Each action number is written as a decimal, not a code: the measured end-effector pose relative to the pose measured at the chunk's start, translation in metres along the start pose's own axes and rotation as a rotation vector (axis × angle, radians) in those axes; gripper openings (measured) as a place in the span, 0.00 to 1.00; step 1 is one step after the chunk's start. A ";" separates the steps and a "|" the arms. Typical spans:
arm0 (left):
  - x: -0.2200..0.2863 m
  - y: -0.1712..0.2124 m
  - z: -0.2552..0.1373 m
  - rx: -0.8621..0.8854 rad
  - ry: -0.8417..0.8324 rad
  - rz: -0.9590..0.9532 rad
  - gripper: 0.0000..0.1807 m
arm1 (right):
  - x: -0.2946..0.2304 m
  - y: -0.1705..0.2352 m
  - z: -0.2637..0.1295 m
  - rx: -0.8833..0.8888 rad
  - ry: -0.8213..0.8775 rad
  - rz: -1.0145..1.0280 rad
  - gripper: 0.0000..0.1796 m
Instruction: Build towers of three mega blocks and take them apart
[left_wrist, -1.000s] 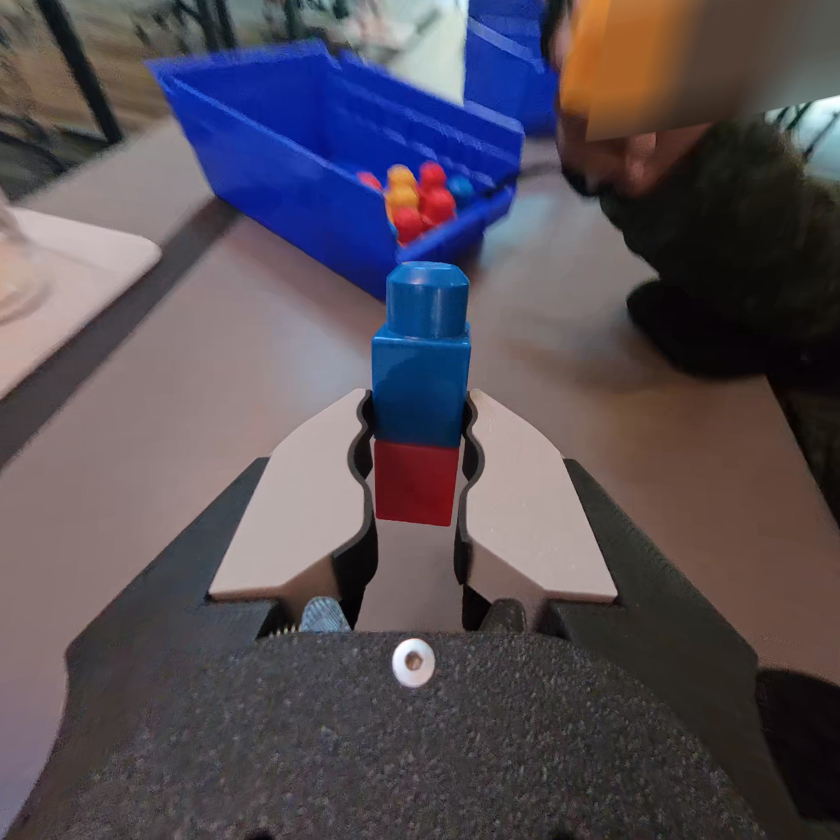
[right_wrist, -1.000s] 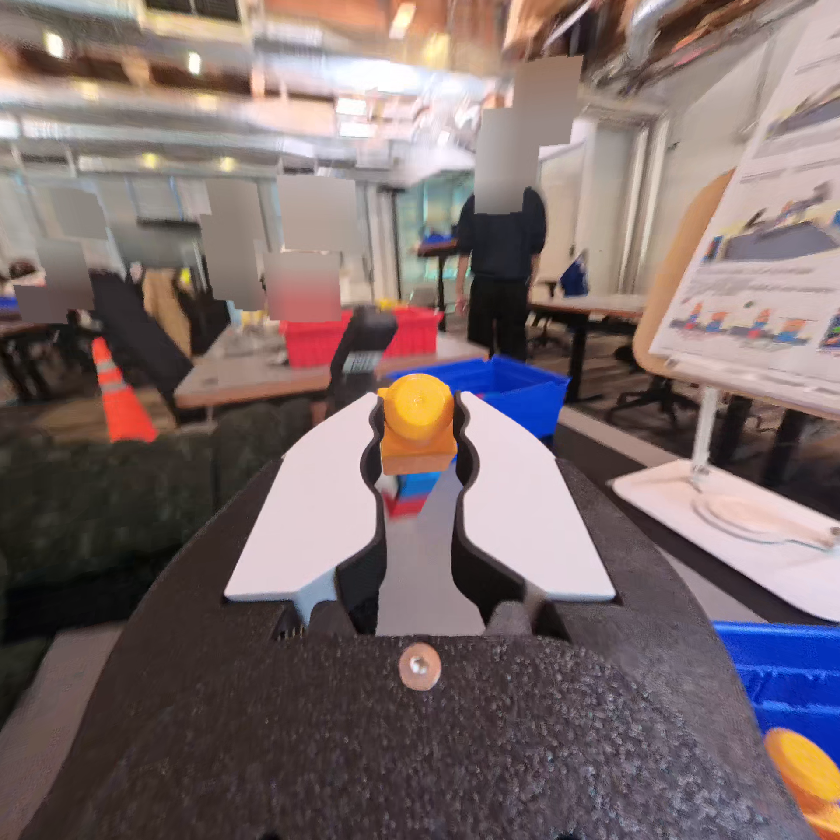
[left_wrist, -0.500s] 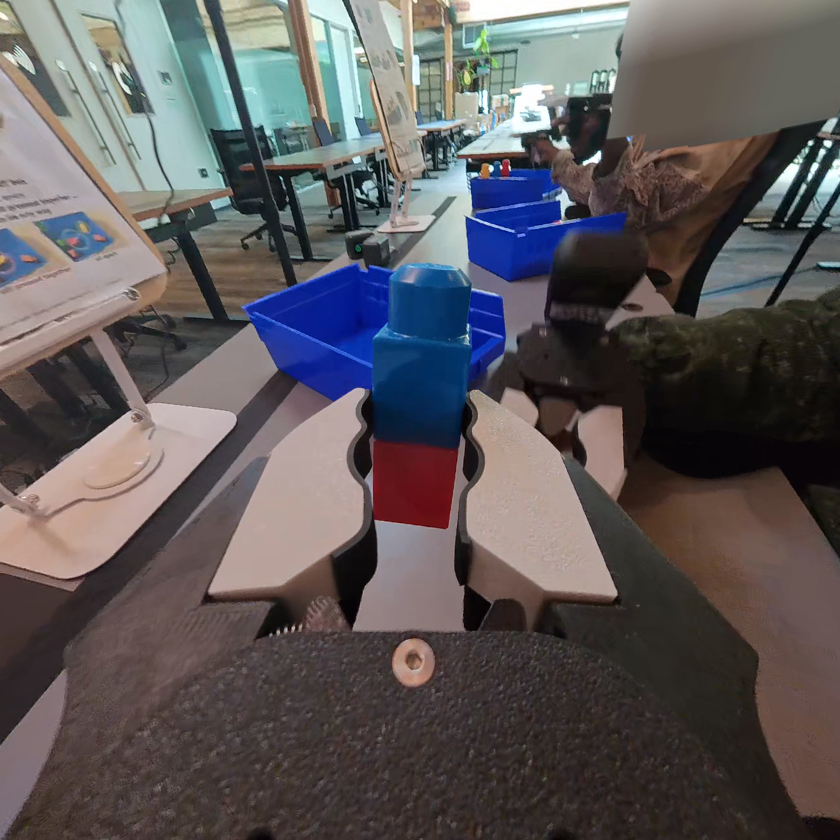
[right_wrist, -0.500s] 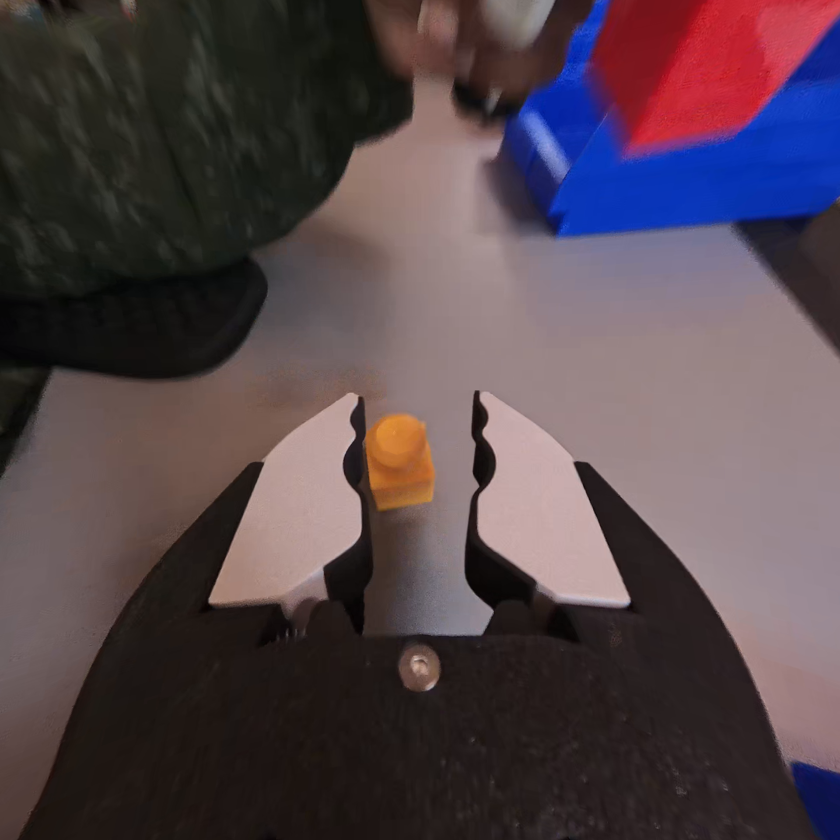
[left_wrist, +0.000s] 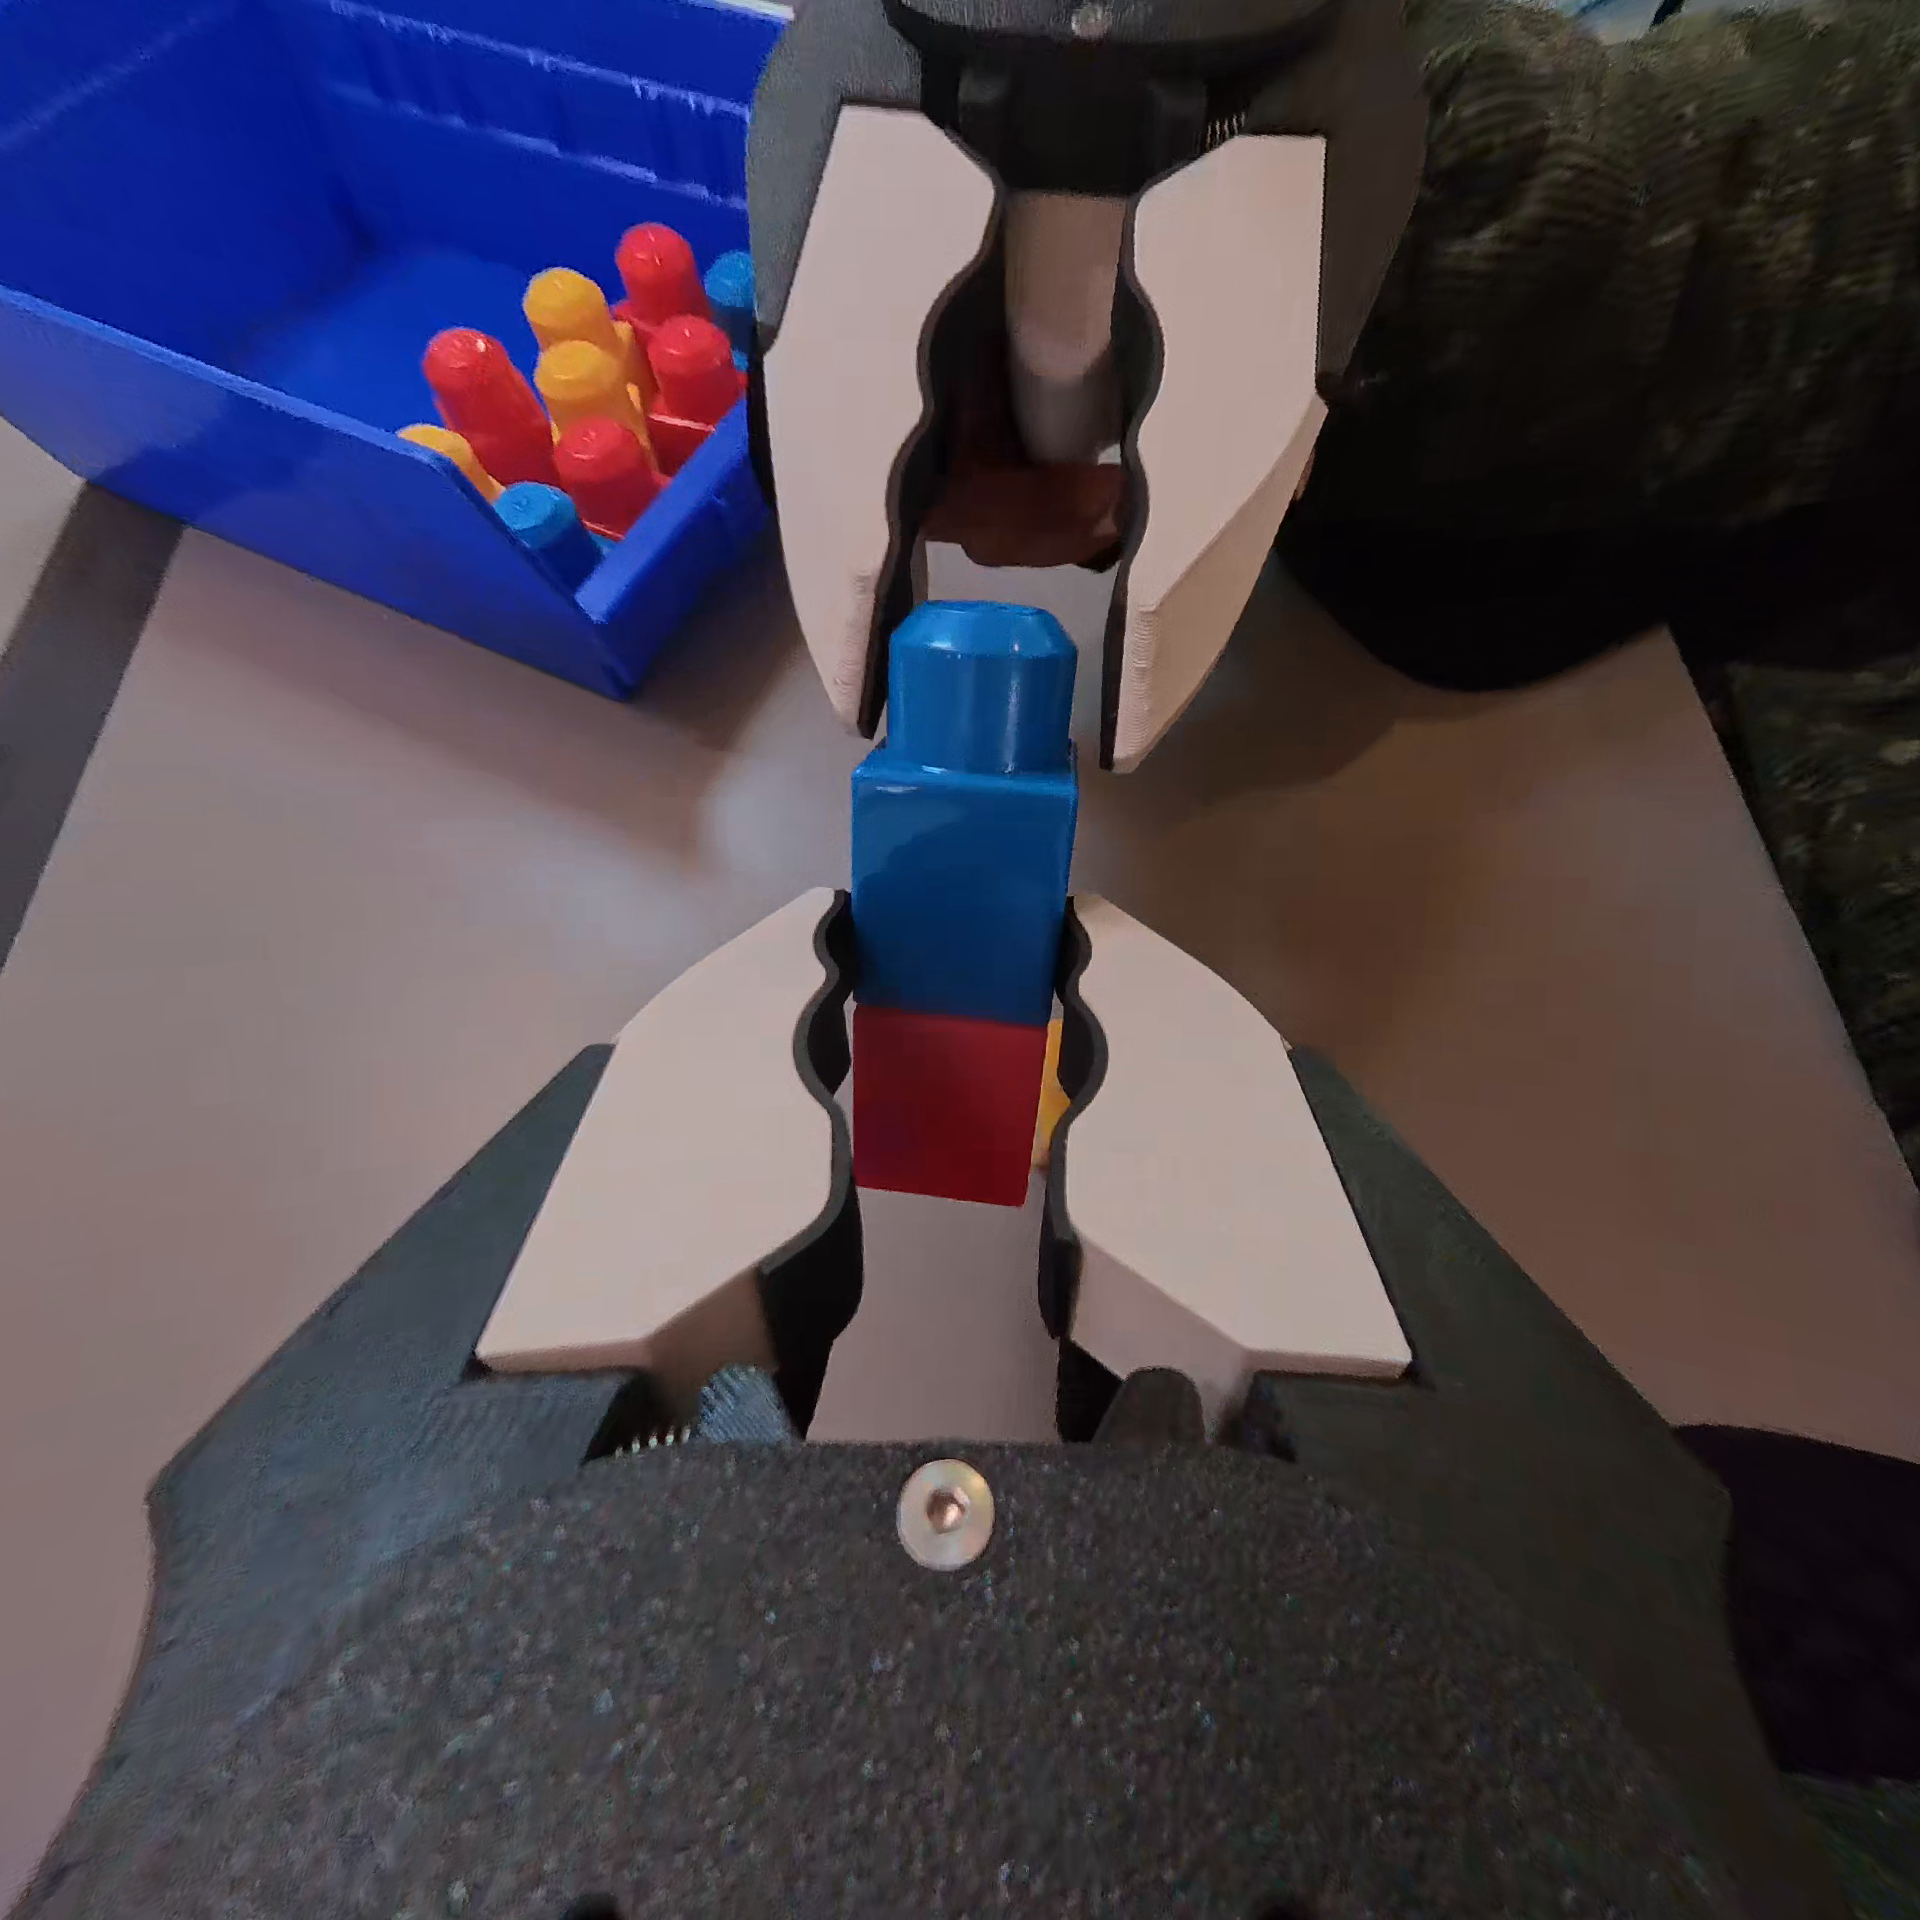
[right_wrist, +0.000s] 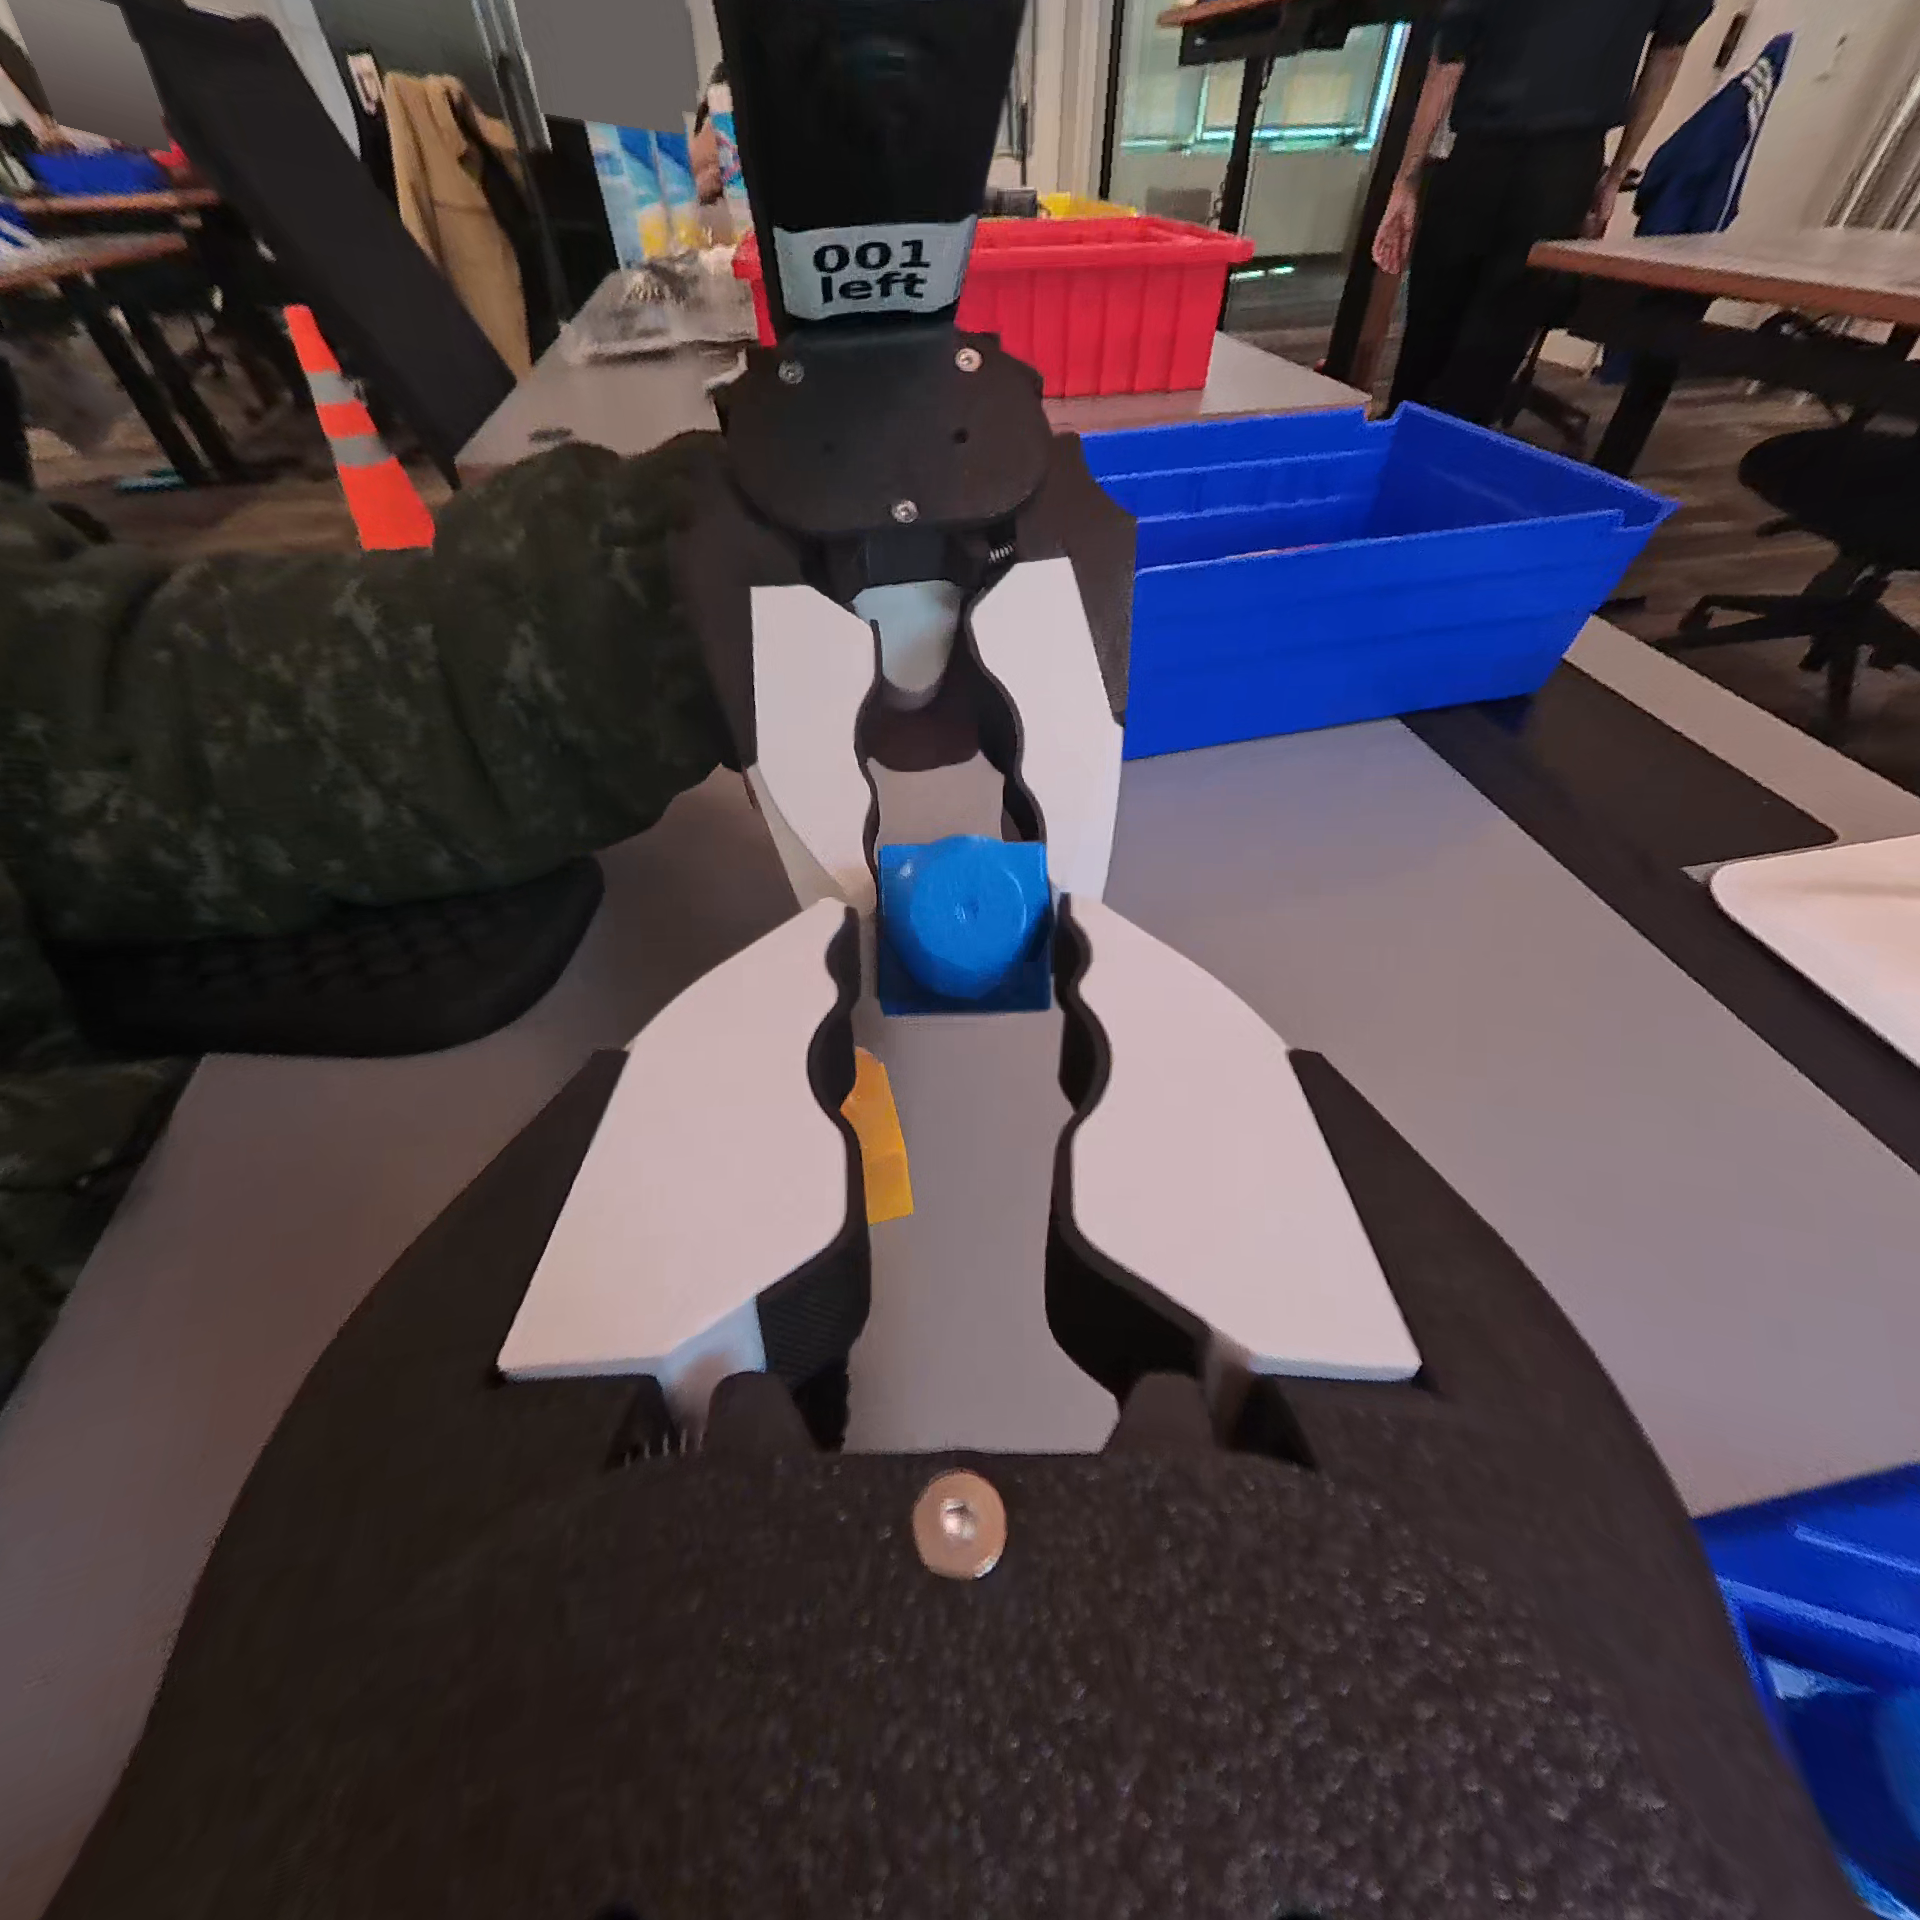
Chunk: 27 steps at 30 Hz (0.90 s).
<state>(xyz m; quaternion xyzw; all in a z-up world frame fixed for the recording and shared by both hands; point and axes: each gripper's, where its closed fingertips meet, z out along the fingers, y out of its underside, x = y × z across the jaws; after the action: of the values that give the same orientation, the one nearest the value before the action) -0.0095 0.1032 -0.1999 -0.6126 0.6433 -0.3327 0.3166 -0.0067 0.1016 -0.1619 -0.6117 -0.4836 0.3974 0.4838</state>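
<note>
Clearly, the taking apart is under way. A stack of two is held by the left gripper (left_wrist: 961, 1029): its jaws are pressed on the sides of the blue block (left_wrist: 961, 894), and the red block (left_wrist: 943, 1107) is plugged under it. The stack is kept above the table (left_wrist: 364, 883), not standing on it. The orange block (right_wrist: 878, 1143) is already apart and lies on the table, seen only partly between the gripper fingers. The right gripper (right_wrist: 956, 971) is brought from the opposite side; its jaws are apart and placed on both sides of the blue block, but whether the block is touched cannot be told. It is judged that the blue and red blocks remain to be separated.

The table is a plain grey surface with a dark strip near its edge. A blue bin (left_wrist: 312, 488) with red, orange and blue blocks stands just beside the work area. Further off, other tables, a red bin (right_wrist: 1101, 291), an orange cone (right_wrist: 358, 457) and a standing person (right_wrist: 1496, 208) are seen in a large room.
</note>
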 end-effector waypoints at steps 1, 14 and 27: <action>0.002 0.003 0.002 -0.023 0.010 0.004 0.20 | -0.001 0.001 0.001 -0.006 -0.002 -0.004 0.18; -0.002 -0.007 -0.008 0.076 0.011 0.002 0.20 | 0.007 -0.026 -0.023 0.116 0.004 0.056 0.16; -0.084 -0.003 -0.090 0.441 -0.353 -0.210 0.20 | 0.144 -0.050 -0.179 0.086 0.910 0.107 0.16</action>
<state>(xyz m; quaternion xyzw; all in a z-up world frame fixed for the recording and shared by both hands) -0.0765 0.1902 -0.1455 -0.6407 0.4234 -0.3837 0.5129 0.1850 0.2084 -0.0766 -0.7276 -0.1726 0.1326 0.6506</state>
